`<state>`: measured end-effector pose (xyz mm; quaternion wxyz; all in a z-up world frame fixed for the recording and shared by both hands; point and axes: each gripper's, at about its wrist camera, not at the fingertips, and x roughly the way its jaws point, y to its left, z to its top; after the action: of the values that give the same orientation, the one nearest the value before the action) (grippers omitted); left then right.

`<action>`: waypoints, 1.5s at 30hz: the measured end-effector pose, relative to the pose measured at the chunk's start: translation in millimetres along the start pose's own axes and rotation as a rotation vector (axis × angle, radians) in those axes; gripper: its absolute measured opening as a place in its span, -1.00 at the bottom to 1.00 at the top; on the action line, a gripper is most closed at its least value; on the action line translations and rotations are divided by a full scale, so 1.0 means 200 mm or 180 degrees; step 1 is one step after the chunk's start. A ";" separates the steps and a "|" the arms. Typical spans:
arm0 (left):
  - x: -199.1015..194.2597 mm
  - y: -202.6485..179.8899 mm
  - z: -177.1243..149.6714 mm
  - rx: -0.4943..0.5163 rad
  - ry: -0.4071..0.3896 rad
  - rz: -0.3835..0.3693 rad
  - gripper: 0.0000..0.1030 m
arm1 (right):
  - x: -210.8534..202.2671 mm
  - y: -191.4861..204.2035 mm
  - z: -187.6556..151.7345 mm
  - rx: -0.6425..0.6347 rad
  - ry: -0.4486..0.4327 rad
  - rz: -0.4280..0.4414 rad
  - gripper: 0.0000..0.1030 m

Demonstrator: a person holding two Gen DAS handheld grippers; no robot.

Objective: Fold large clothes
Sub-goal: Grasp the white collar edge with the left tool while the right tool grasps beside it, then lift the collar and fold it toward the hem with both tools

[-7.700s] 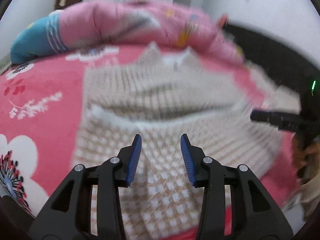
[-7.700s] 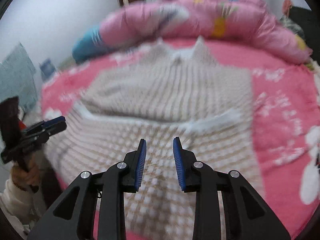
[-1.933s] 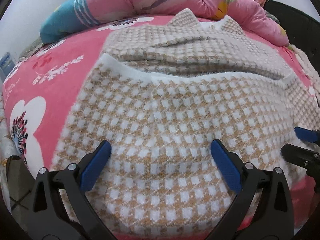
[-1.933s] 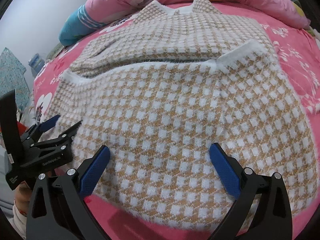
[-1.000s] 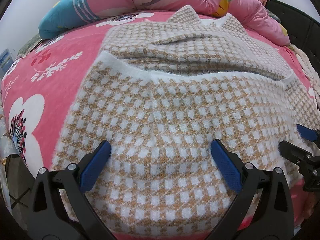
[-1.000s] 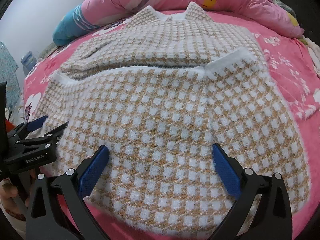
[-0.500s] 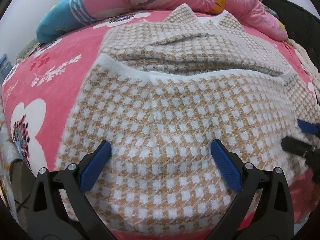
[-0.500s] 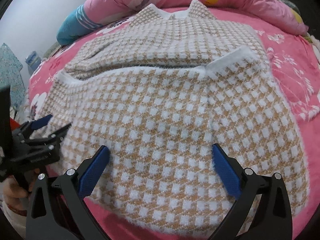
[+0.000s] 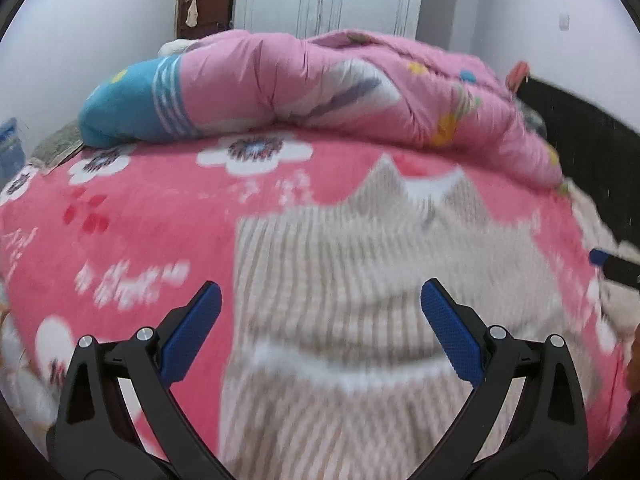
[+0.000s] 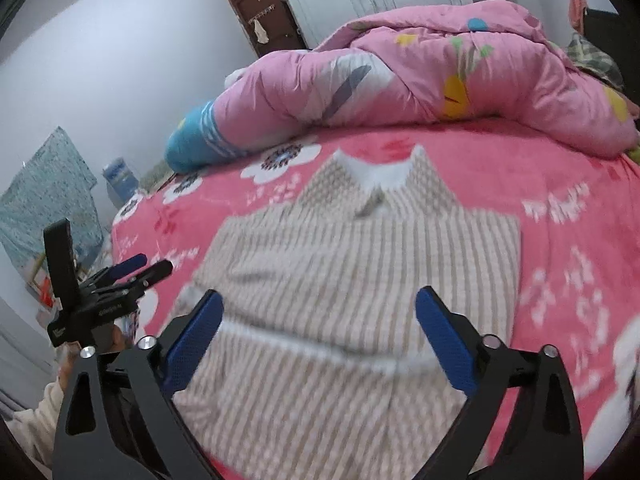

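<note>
Pink fleece bedspread (image 10: 560, 168) with white flowers covers the bed, one puffy quilt (image 10: 420, 68) bunched along its far edge. One fuzzy beige-and-white checked sweater (image 10: 360, 264) lies flat mid-bed, collar toward the quilt. Left claw (image 9: 320, 324) gapes wide, holding nothing. Right claw (image 10: 320, 324) is closing, nothing between its blue ribbed pads.

Each handheld unit is a matte black plastic two-finger gripper: the left gripper (image 9: 321, 308) and the right gripper (image 10: 319, 318) share one build. Each angular, triangulated finger has cut-out windows, silver round-head screws at its pivots, and a blue textured rubber pad (image 10: 444, 340). The person wears a cream knitted sleeve (image 10: 44, 412).
</note>
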<state>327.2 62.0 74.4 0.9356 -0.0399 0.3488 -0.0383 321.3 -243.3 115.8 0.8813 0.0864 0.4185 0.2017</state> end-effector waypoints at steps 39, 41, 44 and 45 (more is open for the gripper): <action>0.99 -0.46 0.48 0.0287 0.0808 -0.1062 -0.65 | 1.04 -0.53 0.78 0.0309 0.0747 -0.0419 -0.76; 0.92 -0.45 0.46 0.0360 0.0759 -0.1056 -0.65 | 0.97 -0.49 0.77 0.0184 0.0694 -0.0412 -0.76; 0.78 -0.47 0.41 0.0471 0.0691 -0.1052 -0.65 | 0.85 -0.43 0.72 -0.0015 0.0612 -0.0425 -0.76; 0.72 -0.46 0.37 0.0516 0.0664 -0.1052 -0.66 | 0.81 -0.41 0.69 -0.0093 0.0578 -0.0418 -0.76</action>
<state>480.4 -40.0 47.0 0.8755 -0.0170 0.4283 -0.2231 541.9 -245.4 63.7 0.8522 0.0273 0.4985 0.1566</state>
